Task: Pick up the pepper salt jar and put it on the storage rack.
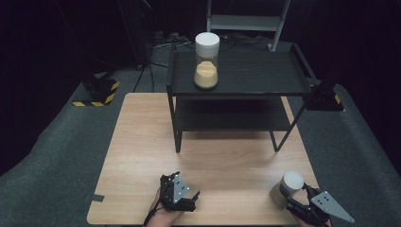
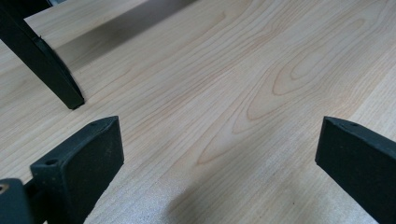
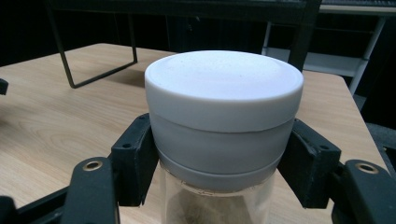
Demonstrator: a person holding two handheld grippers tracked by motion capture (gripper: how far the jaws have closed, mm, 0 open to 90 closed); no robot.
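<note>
A clear jar with a white lid [image 1: 287, 187] stands near the table's front right corner. My right gripper [image 1: 294, 201] is shut on this jar [image 3: 223, 126], both pads pressed against its grey collar just under the lid. A second, taller jar [image 1: 206, 60] with a white lid and yellow powder stands on the top of the black shelf [image 1: 265, 78]. At the front left of the table my left gripper [image 1: 191, 198] rests, held by a hand. Its jaws [image 2: 215, 158] stand wide open over bare wood with nothing between them.
The black two-tier shelf stands at the far half of the wooden table [image 1: 142, 142]; one of its legs [image 2: 46, 60] is close ahead of the left gripper. A black and yellow block [image 1: 97, 92] lies on the floor at the left, and a metal frame [image 1: 246, 21] stands behind.
</note>
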